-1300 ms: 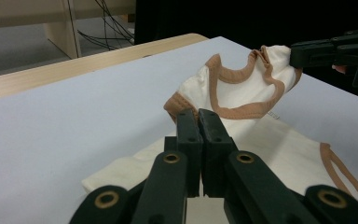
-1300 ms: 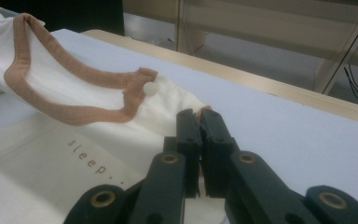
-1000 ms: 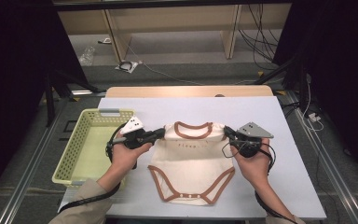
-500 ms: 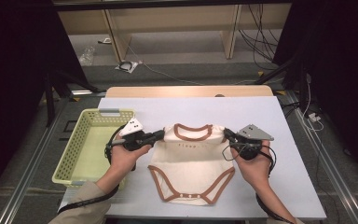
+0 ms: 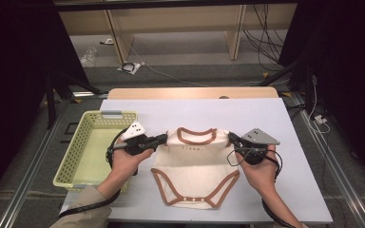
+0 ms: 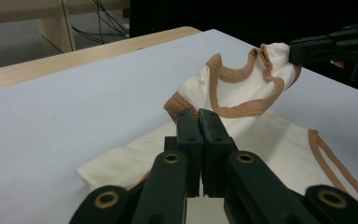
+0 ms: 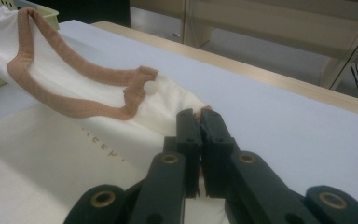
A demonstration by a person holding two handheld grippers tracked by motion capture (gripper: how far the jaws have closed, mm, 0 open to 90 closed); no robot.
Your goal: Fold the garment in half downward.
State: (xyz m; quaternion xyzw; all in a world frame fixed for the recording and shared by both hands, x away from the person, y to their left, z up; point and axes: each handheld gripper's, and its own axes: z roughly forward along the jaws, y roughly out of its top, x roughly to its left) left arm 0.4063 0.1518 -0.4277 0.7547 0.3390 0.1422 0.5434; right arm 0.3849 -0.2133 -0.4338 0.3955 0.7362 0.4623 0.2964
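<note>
Your left gripper (image 5: 163, 138) sits left of centre in the high view, its jaws clamped together on the left shoulder of the cream baby bodysuit (image 5: 196, 166). In the left gripper view, that gripper (image 6: 198, 122) pinches the fabric right at the brown-trimmed edge, with the cloth bunched up just beyond the tips.

Your right gripper (image 5: 231, 139) mirrors it right of centre in the high view — its jaws are also closed on the garment, at the opposite shoulder. The right gripper view shows the gripper (image 7: 199, 122) biting the cream fabric beside the end of the brown neckline trim (image 7: 70, 93), near a small white snap (image 7: 150, 87).

The bodysuit lies in the middle of the white table (image 5: 290, 123), neck toward the top of the frame and the snap-fastened crotch toward the bottom edge. Its shoulders are lifted slightly off the surface between your two grippers — the neck opening (image 6: 242, 88) stands up in a loop in the left gripper view, while the body rests flat.

A yellow-green plastic basket (image 5: 73, 156) stands at the left of the high view, just beside your left hand (image 5: 126, 159). Your right hand (image 5: 259, 168) rests on the table at the lower right.
</note>
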